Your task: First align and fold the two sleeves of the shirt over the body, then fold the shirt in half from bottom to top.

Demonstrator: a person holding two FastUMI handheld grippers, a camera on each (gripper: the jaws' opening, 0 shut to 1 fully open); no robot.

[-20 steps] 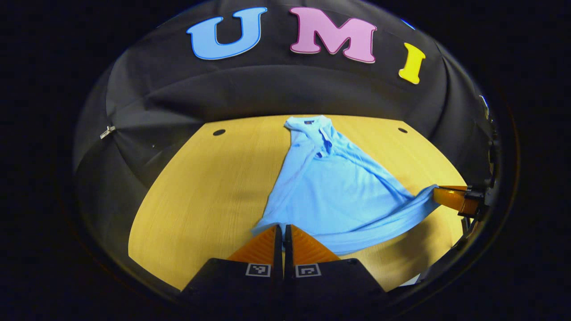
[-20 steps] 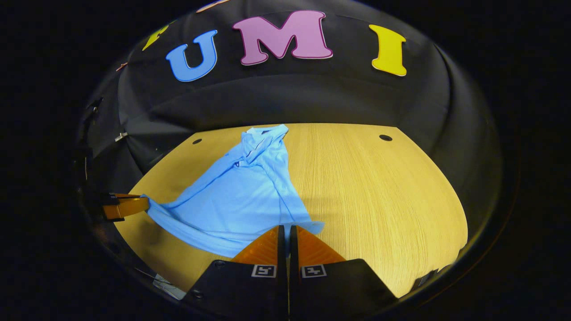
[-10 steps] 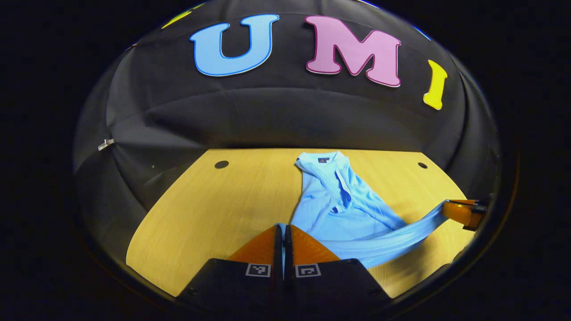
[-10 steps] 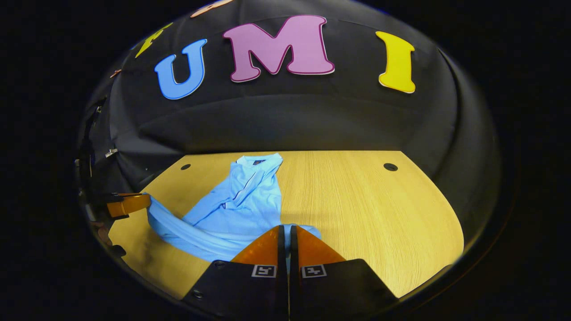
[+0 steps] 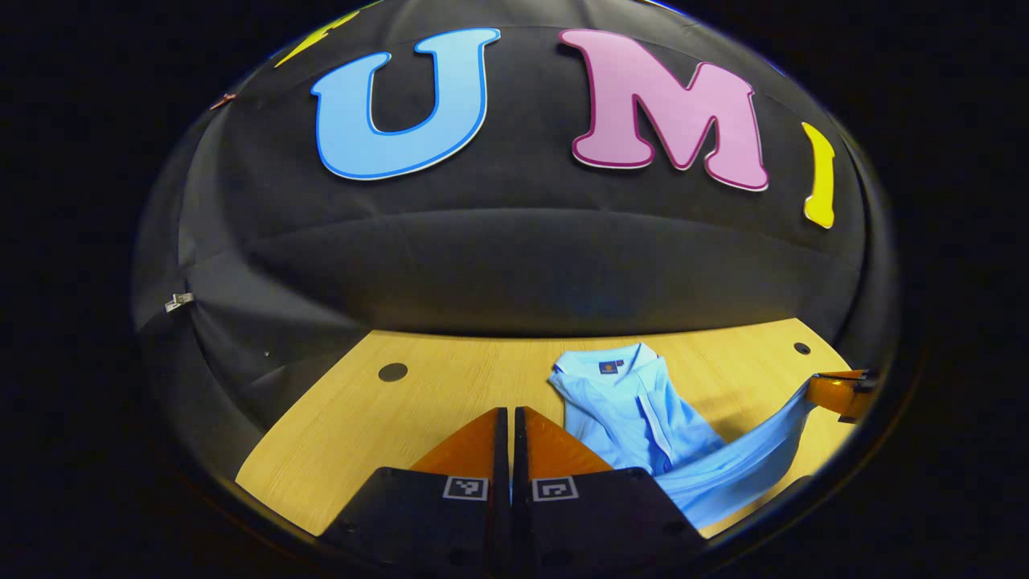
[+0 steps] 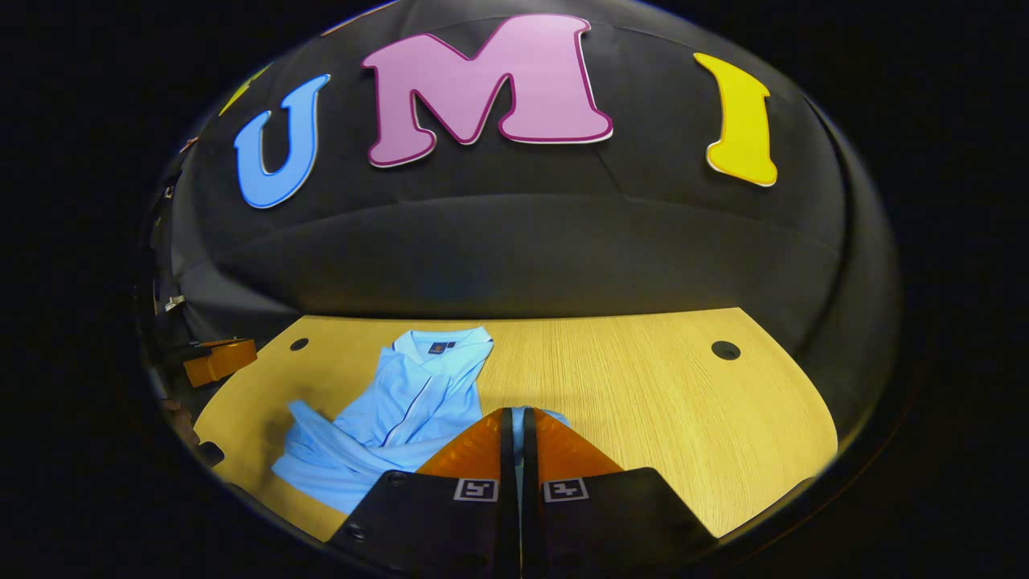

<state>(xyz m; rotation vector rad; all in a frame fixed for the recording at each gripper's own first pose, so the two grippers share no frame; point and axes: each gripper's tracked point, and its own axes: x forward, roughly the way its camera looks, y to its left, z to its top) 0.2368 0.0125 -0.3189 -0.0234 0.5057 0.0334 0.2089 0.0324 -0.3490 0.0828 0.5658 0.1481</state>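
left gripper view: left gripper (image 5: 511, 438) w/ fingers pressed together on a thin strip of shirt (image 5: 635, 410) hem at their base; the light-blue shirt lies collar-up on the wood table (image 5: 450, 386), its near edge lifted and stretched rightward to the right gripper (image 5: 836, 392) at the far edge. right gripper view: right gripper (image 6: 514, 438) likewise clamped on blue cloth between its fingers, shirt (image 6: 410, 402) bunched just left of them on table (image 6: 659, 402), left gripper (image 6: 219, 360) off to the far left.
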